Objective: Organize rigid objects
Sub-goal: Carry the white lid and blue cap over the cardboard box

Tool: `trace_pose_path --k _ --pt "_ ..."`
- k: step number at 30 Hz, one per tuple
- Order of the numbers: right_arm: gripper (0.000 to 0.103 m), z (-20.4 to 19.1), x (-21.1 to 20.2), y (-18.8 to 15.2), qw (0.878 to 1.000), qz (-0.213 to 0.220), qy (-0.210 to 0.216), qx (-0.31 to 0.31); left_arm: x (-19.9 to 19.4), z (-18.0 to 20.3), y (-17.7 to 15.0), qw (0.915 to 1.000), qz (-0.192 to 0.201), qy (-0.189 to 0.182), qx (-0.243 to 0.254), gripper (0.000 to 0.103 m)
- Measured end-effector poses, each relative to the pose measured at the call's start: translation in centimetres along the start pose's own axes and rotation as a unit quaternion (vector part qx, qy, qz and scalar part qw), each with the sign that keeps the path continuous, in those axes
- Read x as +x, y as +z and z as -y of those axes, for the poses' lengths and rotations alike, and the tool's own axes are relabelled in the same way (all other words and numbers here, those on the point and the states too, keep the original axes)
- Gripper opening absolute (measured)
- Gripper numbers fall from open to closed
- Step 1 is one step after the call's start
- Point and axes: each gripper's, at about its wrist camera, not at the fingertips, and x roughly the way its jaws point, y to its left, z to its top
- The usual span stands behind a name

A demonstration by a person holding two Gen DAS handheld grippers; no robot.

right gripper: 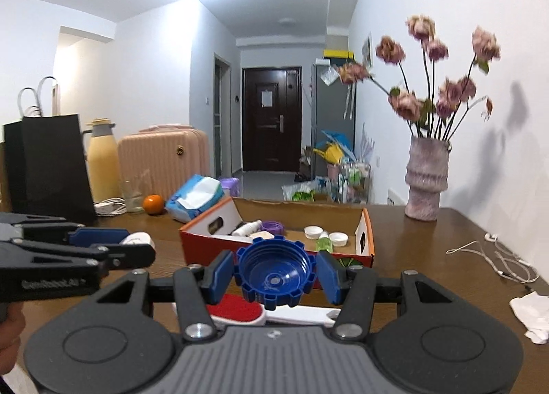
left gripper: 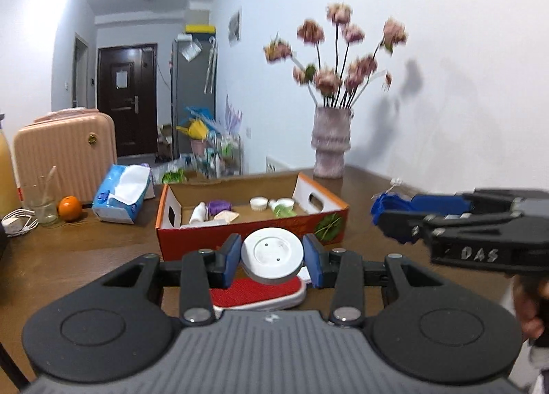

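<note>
My left gripper (left gripper: 272,258) is shut on a round white disc-shaped object (left gripper: 272,253), held above the table in front of an open orange cardboard box (left gripper: 250,239). My right gripper (right gripper: 274,274) is shut on a big blue notched cap (right gripper: 273,272), hollow side toward the camera, also just before the box (right gripper: 192,243). Each gripper shows from the side in the other's view: the right gripper (left gripper: 384,215) with the blue cap, the left gripper (right gripper: 144,246) with the white disc. Inside the box lie a white bottle (left gripper: 199,213), a purple item (left gripper: 219,206), white lids (left gripper: 259,202) and a green piece (left gripper: 284,211). A red-and-white brush (left gripper: 257,293) lies on the table below both grippers.
A pink vase of flowers (left gripper: 331,147) stands behind the box by the wall. At the left are a tissue pack (left gripper: 123,193), an orange (left gripper: 70,209), a glass (left gripper: 40,203), a white charger cable (left gripper: 17,222), a pink suitcase (left gripper: 65,154). White earphones (right gripper: 501,260) and a crumpled tissue (right gripper: 532,311) lie at right.
</note>
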Motion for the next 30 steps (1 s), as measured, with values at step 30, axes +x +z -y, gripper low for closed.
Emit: trace_pose_path --k 30 --pt "0.053 -0.9 -4.3 -0.5 1.0 0.027 0.013 -0.003 -2.8 -0.6 -0.2 0.9997 0.017 -0.01 -0.015 0.04"
